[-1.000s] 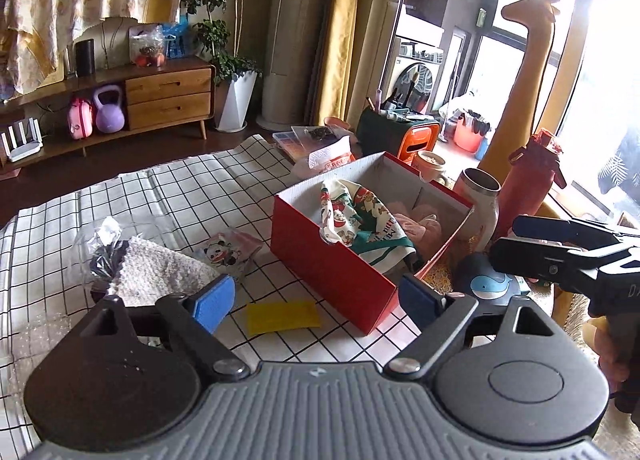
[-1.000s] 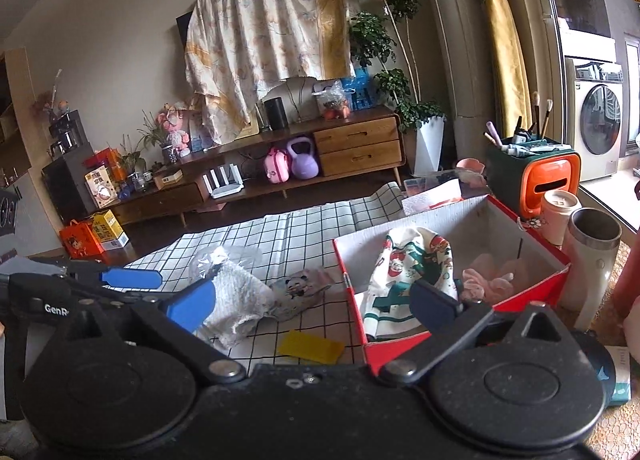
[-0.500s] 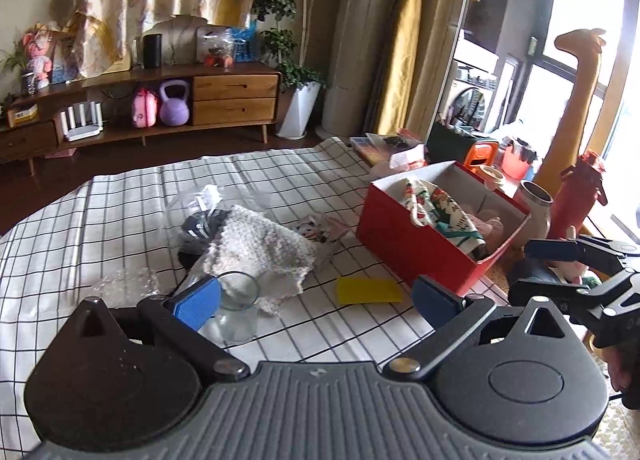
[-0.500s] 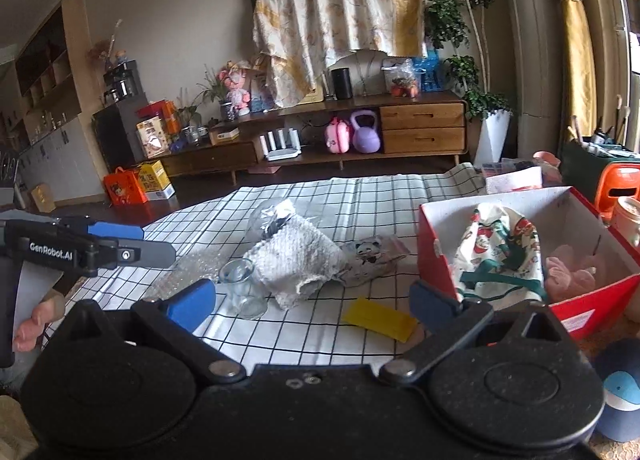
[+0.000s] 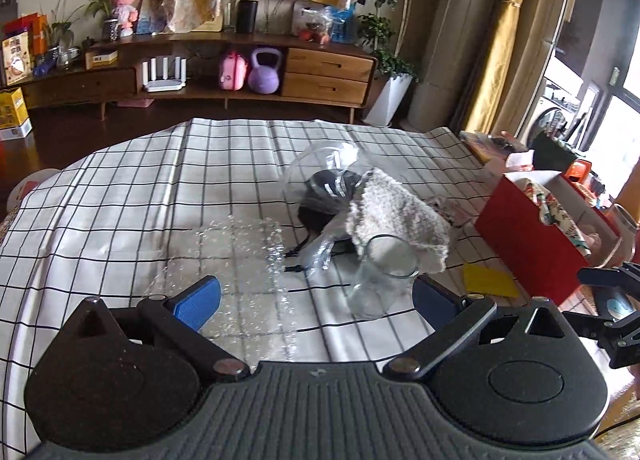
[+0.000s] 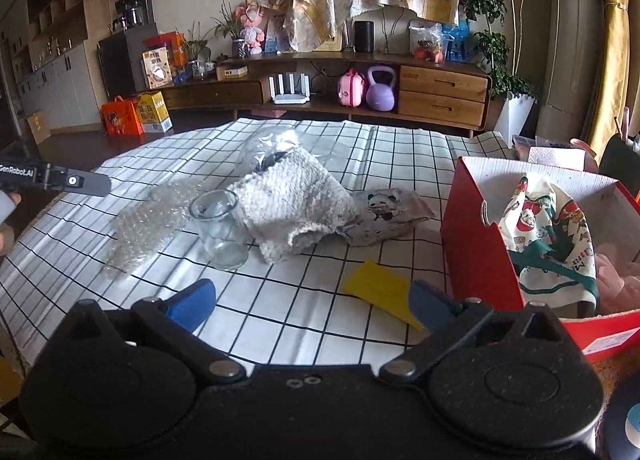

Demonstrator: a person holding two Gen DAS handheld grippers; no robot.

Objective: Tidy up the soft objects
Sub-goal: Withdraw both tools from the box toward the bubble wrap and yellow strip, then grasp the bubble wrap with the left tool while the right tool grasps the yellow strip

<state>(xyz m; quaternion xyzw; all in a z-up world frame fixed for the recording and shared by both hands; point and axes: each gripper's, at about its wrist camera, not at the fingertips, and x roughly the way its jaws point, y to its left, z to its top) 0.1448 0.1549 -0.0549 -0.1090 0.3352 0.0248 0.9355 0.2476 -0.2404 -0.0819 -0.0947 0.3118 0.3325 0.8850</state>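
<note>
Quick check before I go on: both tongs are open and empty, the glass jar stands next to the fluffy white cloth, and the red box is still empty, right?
Not quite: the red box is not empty. The right wrist view shows a printed cloth draped over its wall and something pink inside. The rest holds: left tongs and right tongs are open and empty, and the glass jar stands next to the fluffy white cloth.

Both claws swung left, from red box (image 6: 476, 244) toward glass jar (image 6: 218, 228).
</note>
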